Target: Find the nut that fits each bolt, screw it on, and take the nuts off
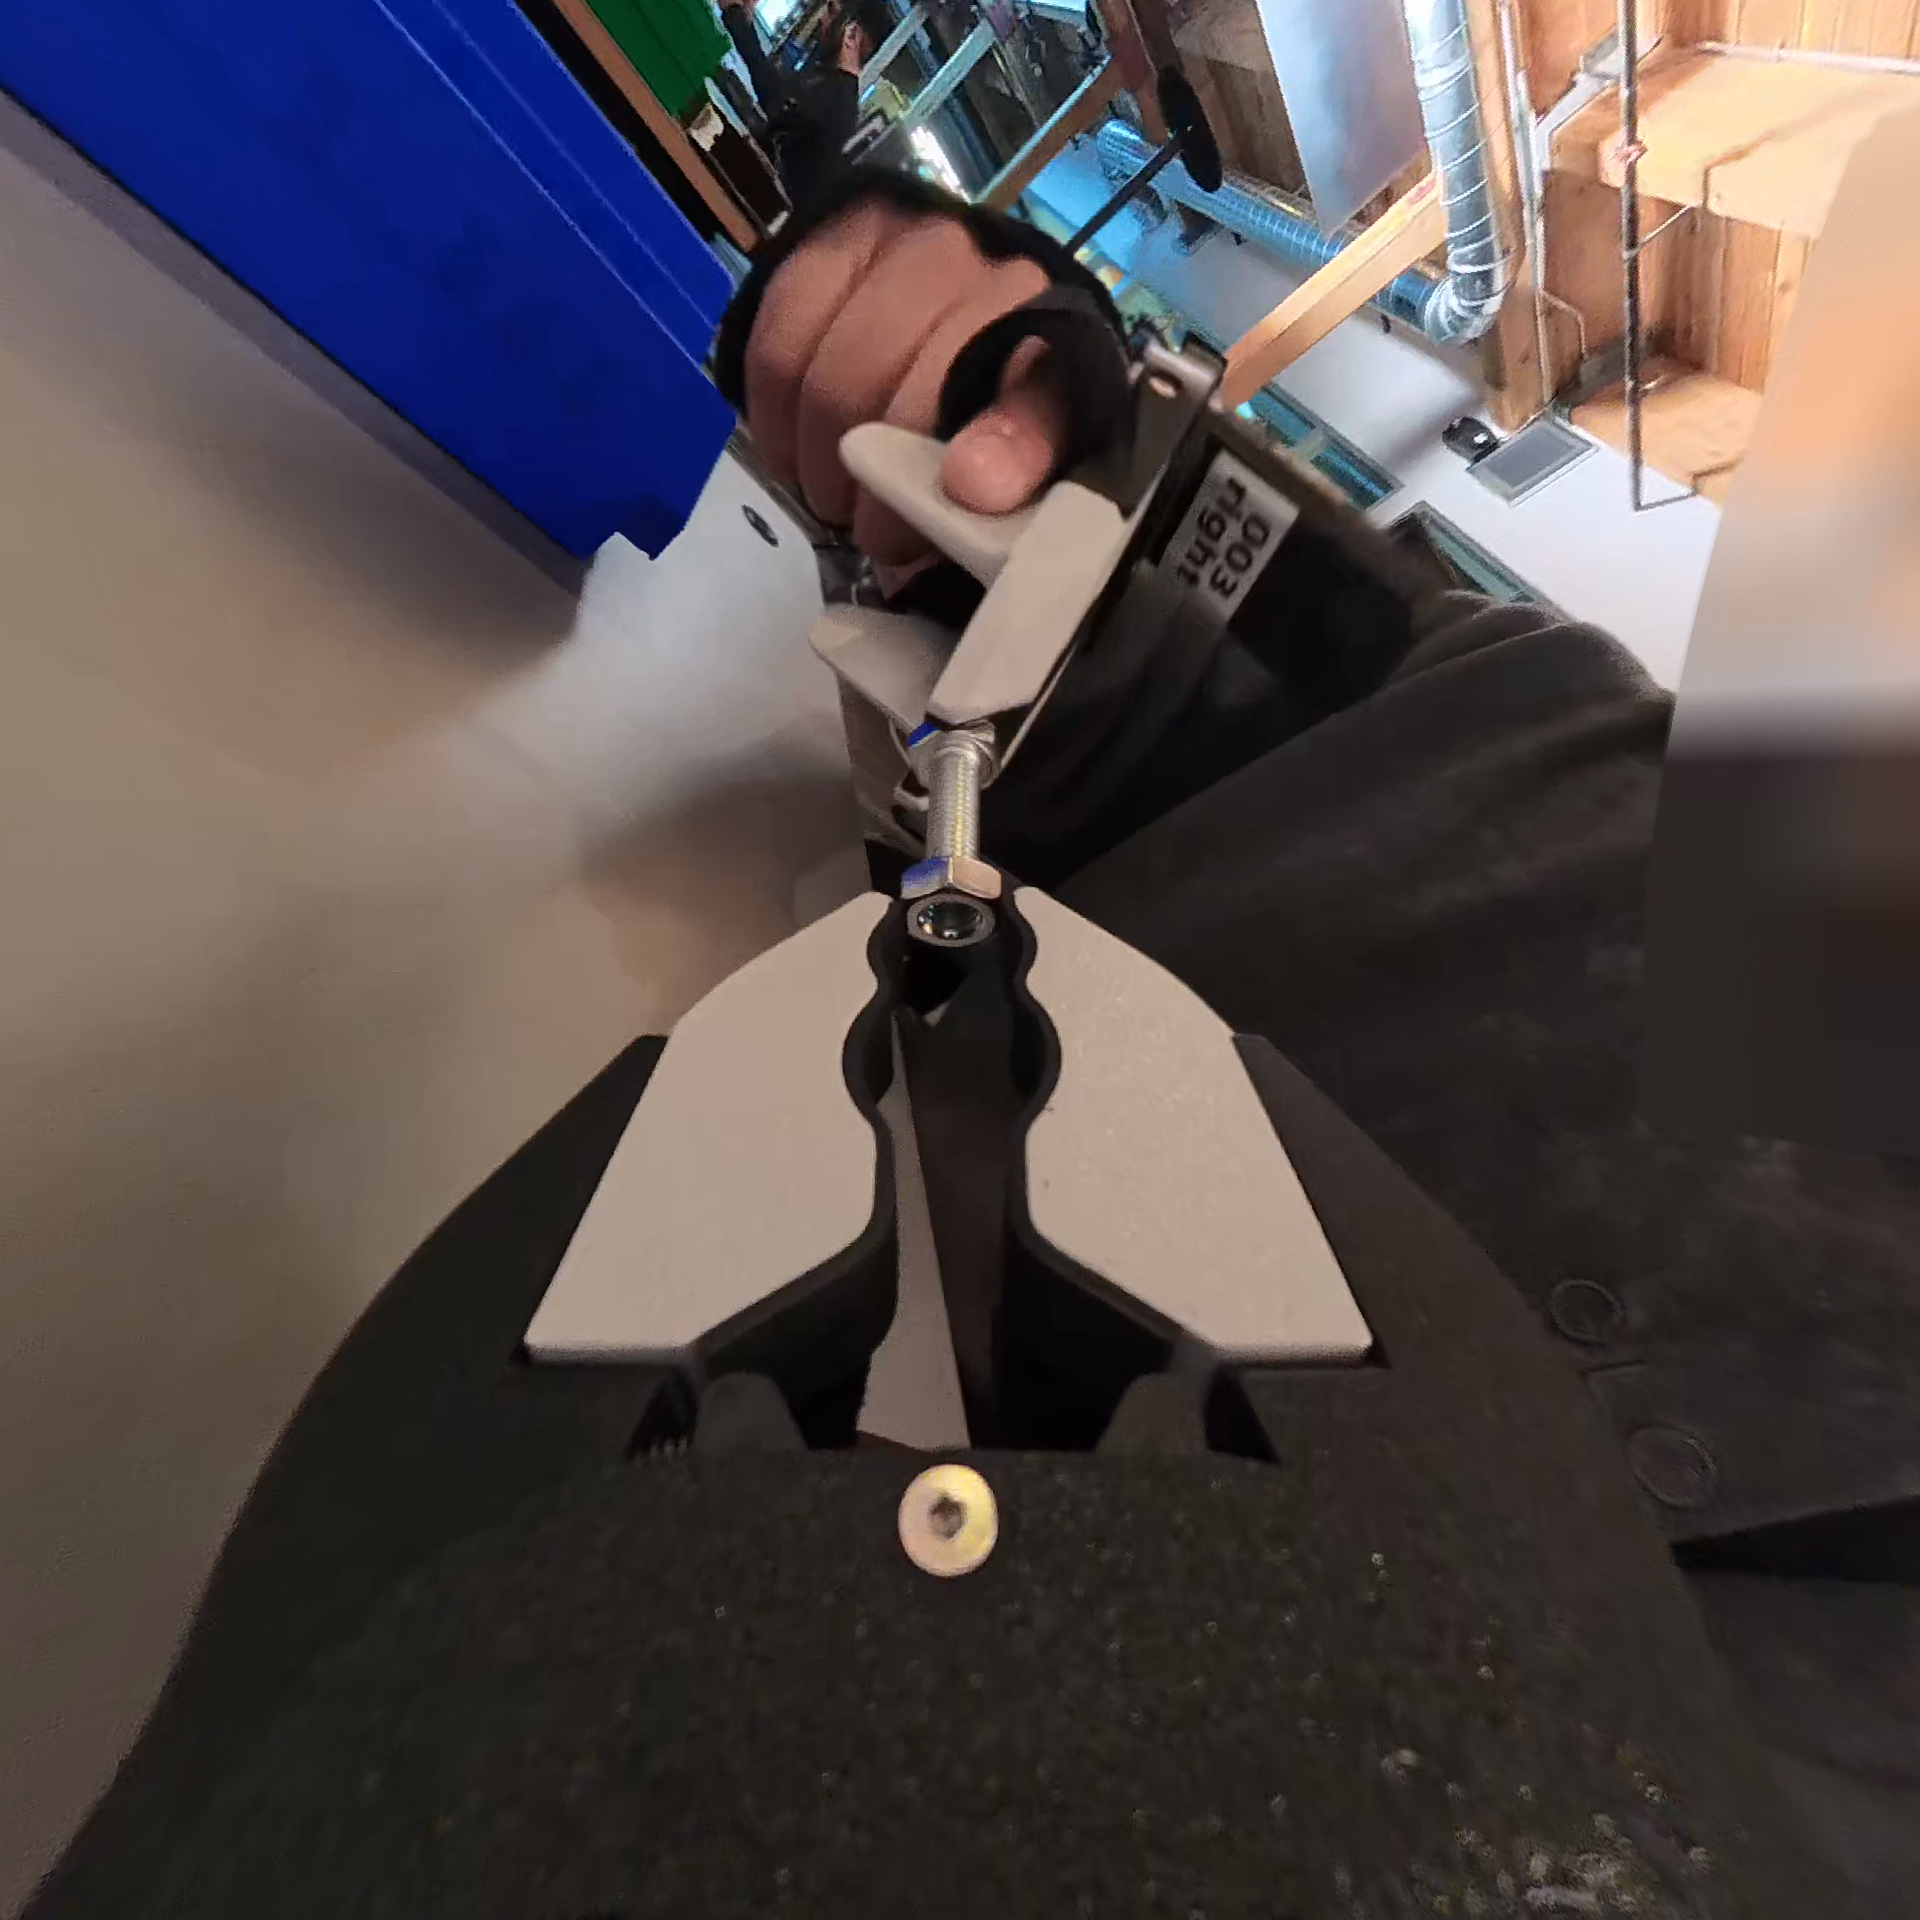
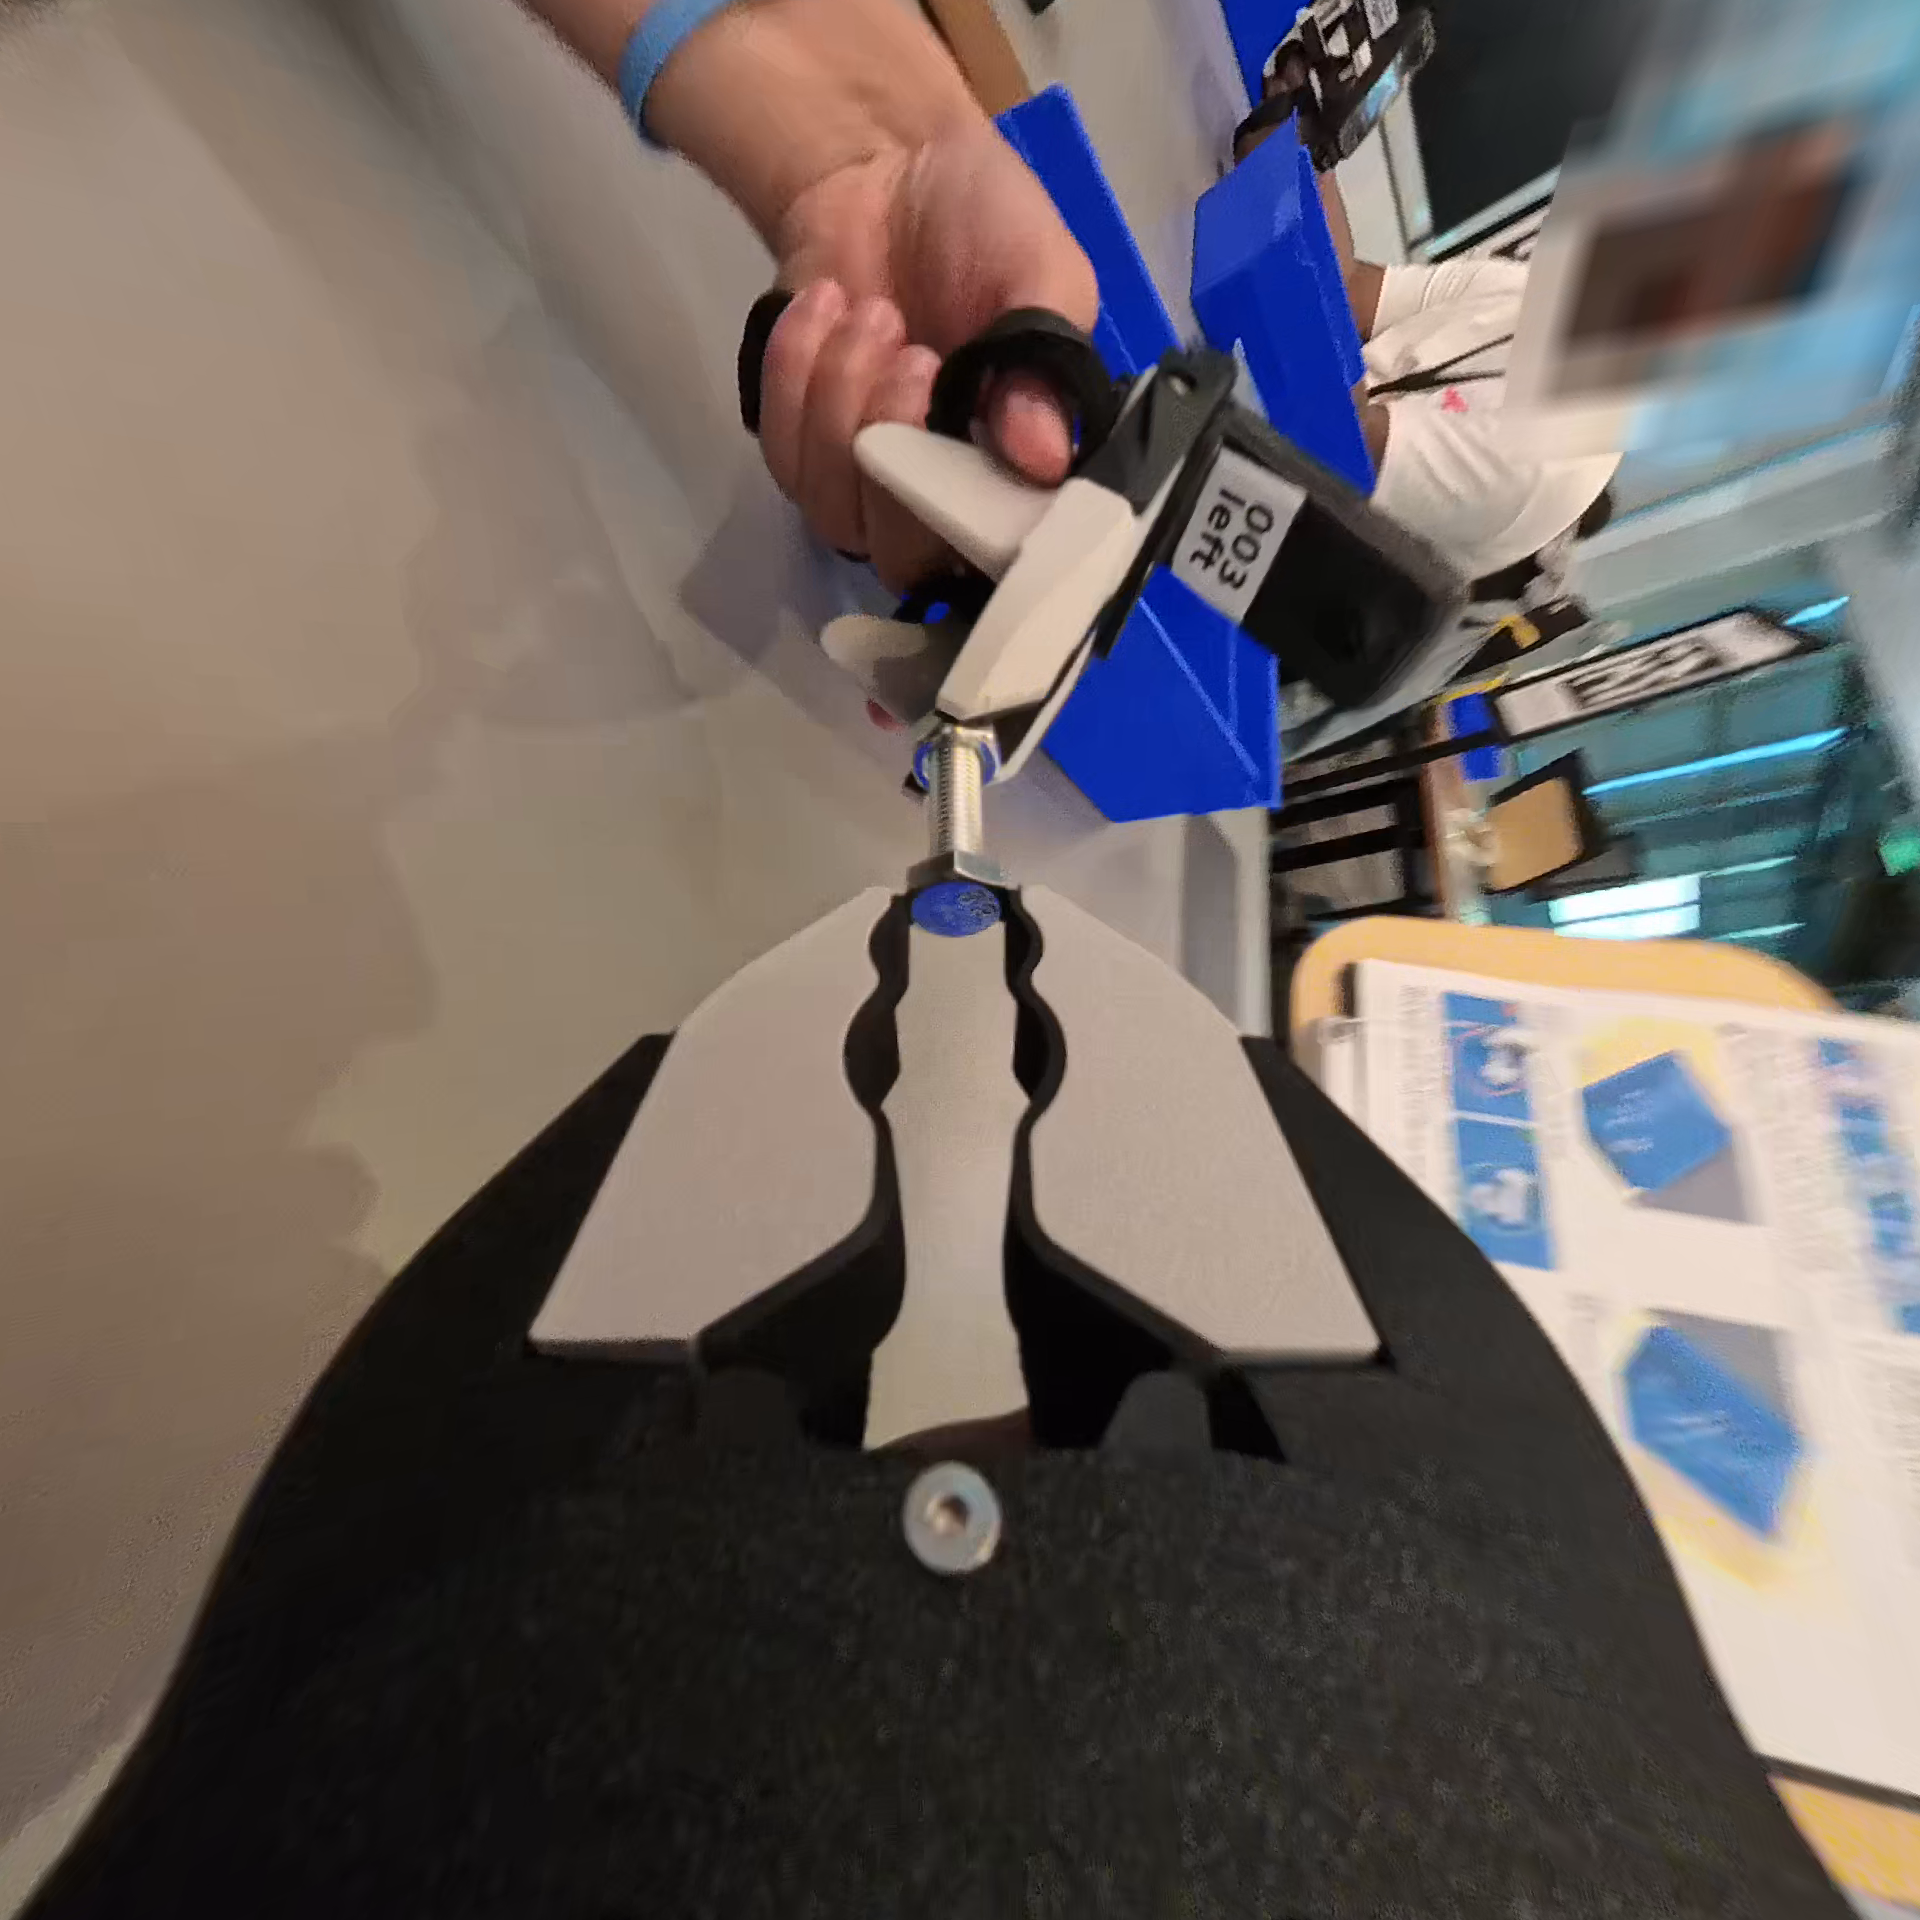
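The bolt [image 1: 954,792] hangs in mid-air between the two tools, its blue-marked head pinched by the right gripper [image 2: 956,906] while the left gripper [image 1: 948,916] clamps the nut [image 1: 950,883], so it's mid-threading and next probably needs a twist.

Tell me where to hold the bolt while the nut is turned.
Grip the bolt by its blue-marked hex head, coming end-on along the shaft, as the right gripper does. The head's flat sides give the fingers purchase, the threads stay free, and the nut at the far end is left to the left gripper.
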Demonstrator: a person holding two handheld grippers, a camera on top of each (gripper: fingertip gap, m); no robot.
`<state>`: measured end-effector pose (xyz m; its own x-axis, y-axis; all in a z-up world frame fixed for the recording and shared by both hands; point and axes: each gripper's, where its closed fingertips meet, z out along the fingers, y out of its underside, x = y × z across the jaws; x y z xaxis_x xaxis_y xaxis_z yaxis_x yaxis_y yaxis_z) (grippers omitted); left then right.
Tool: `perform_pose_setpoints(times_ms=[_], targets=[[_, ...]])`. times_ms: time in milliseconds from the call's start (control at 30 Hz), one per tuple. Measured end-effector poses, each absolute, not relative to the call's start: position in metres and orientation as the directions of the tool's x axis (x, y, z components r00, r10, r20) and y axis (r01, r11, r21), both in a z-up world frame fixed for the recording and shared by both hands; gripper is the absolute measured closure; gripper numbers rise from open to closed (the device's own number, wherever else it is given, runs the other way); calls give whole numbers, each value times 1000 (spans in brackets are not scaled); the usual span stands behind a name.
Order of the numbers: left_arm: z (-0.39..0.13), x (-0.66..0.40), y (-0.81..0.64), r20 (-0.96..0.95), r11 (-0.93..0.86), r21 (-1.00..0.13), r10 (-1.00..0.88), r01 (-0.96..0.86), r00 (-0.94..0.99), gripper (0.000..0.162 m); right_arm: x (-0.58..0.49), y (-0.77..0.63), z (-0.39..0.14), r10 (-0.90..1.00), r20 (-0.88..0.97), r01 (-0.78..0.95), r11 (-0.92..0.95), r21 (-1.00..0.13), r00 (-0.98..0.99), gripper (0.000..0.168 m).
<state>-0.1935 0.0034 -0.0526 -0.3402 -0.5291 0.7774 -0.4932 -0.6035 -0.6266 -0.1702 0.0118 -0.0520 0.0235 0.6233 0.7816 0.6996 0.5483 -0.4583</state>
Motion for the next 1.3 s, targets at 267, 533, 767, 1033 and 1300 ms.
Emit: perform_pose_setpoints(times_ms=[267, 533, 767, 1033, 1300], targets=[[-64, -193, 1, 608, -423, -742, -751, -519, -258, 145, -171, 5, -63, 938, 291, 584, 132, -801, 187, 151], [-69, -196, 2, 300, -142, -841, -925, -522, -231, 145, -176, 0, -68, 912, -326, 323, -395, -860, 248, 150], [-71, -197, 3, 73, 58, -842, -973, -537, -218, 145, -179, -3, -68, 684, -712, 127, -729, -672, 160, 151], [-60, -193, 6, 29, 62, -870, -984, -489, -177, 133, -177, 5, -58, 640, -765, -15, -766, -643, 78, 151], [-52, -198, 34, 96, -66, -893, -994, -446, -45, 116, -161, 18, -62, 738, -642, -34, -651, -759, 209, 151]])
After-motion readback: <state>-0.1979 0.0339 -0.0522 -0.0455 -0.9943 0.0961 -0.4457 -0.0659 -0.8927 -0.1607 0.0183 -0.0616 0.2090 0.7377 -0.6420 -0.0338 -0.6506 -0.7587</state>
